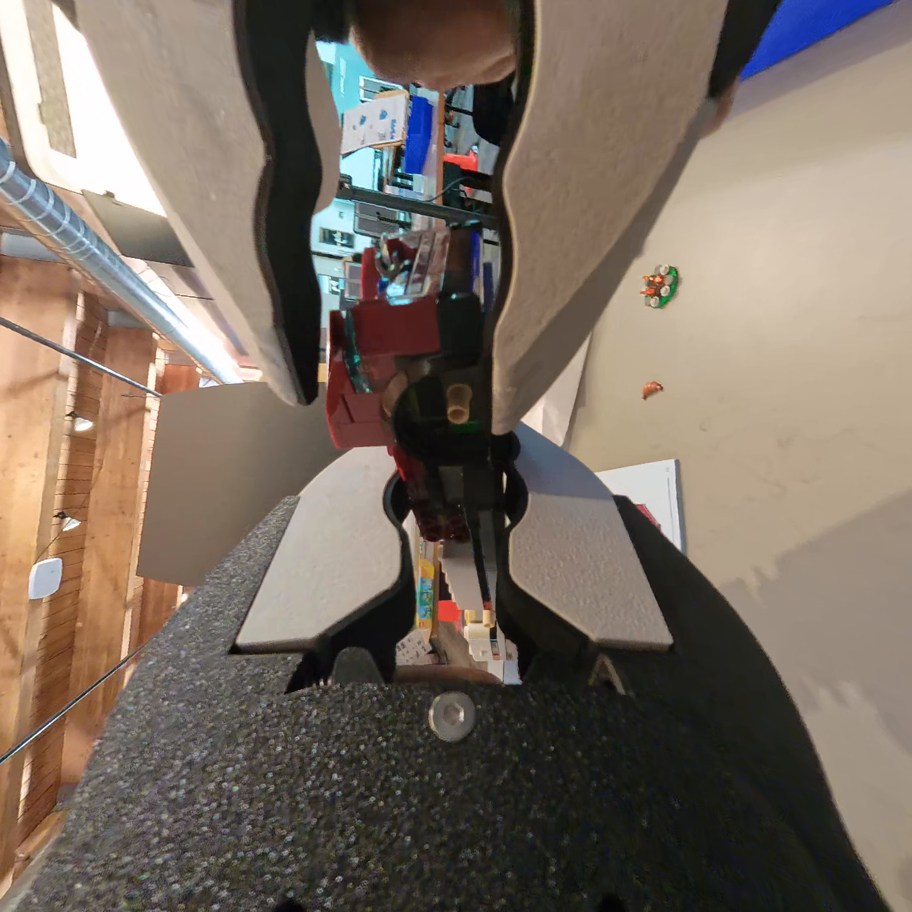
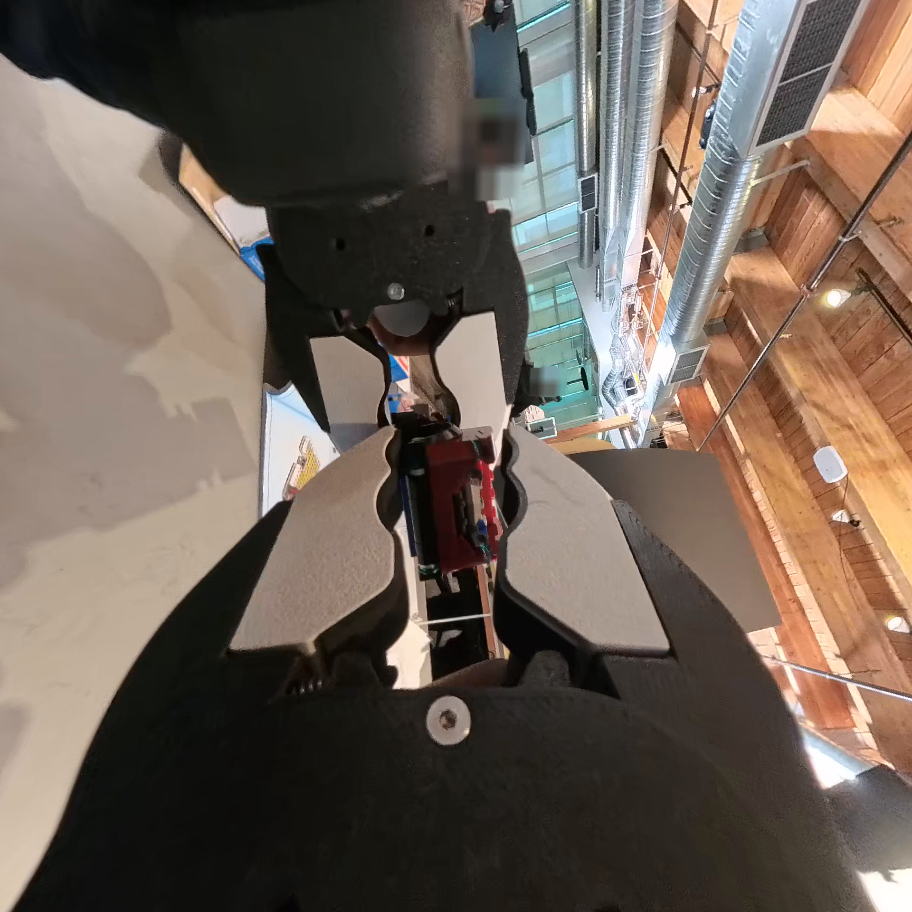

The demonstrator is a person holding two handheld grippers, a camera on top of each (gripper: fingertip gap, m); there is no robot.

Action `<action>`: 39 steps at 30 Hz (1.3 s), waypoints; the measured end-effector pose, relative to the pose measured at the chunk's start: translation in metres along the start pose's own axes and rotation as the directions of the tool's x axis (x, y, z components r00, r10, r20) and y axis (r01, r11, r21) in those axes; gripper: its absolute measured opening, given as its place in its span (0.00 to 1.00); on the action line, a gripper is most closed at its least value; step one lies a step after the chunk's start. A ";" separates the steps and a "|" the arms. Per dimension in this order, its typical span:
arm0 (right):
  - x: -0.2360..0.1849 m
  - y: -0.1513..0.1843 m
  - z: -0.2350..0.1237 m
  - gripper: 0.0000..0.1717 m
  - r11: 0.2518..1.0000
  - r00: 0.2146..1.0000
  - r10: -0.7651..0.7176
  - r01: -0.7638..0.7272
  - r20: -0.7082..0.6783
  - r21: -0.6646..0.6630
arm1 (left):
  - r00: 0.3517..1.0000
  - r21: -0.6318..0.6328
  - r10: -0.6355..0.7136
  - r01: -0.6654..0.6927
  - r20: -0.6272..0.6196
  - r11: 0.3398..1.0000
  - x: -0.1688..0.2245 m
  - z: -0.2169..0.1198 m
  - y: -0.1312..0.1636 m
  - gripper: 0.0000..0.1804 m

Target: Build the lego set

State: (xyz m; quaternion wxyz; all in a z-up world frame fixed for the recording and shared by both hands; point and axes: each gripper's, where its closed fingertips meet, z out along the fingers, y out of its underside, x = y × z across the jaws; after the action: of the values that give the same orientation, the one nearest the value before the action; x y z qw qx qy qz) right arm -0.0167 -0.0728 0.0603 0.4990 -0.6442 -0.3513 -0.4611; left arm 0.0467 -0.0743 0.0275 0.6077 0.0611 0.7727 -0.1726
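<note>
Left gripper [image 1: 446, 486]: clamped black end of brick model [image 1: 390, 375], bracing it.
Right gripper [image 2: 449, 493]: jaws around red part at 12 o'clock; grip unclear.

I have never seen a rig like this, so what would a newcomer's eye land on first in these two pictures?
A dark red and black toy brick model hangs in mid-air between two facing grippers. The left gripper clasps one end, while one of the right gripper's fingers stands slightly clear of the bricks. On the pale table lies a small round green piece, and silver ducts run along the wooden ceiling.
</note>
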 end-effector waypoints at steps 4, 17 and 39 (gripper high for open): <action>-0.006 0.002 0.003 0.21 0.998 0.999 -0.042 0.042 0.017 -0.040 | 0.999 -0.048 0.031 -0.033 -0.041 0.998 0.005 -0.002 0.005 0.20; -0.014 0.006 0.011 0.21 0.998 0.999 -0.014 0.016 0.030 -0.055 | 0.991 -0.115 0.054 -0.068 -0.125 0.991 0.018 -0.009 0.007 0.19; -0.024 0.011 0.015 0.23 0.997 0.995 0.051 -0.046 0.089 -0.062 | 0.979 -0.192 0.103 -0.137 -0.178 0.972 0.027 -0.010 0.016 0.19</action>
State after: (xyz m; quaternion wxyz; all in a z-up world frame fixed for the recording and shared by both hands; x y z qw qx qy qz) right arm -0.0109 -0.0613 0.0326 0.4741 -0.6873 -0.3438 -0.4297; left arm 0.0357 -0.0593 0.0009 0.5532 0.0598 0.8294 -0.0498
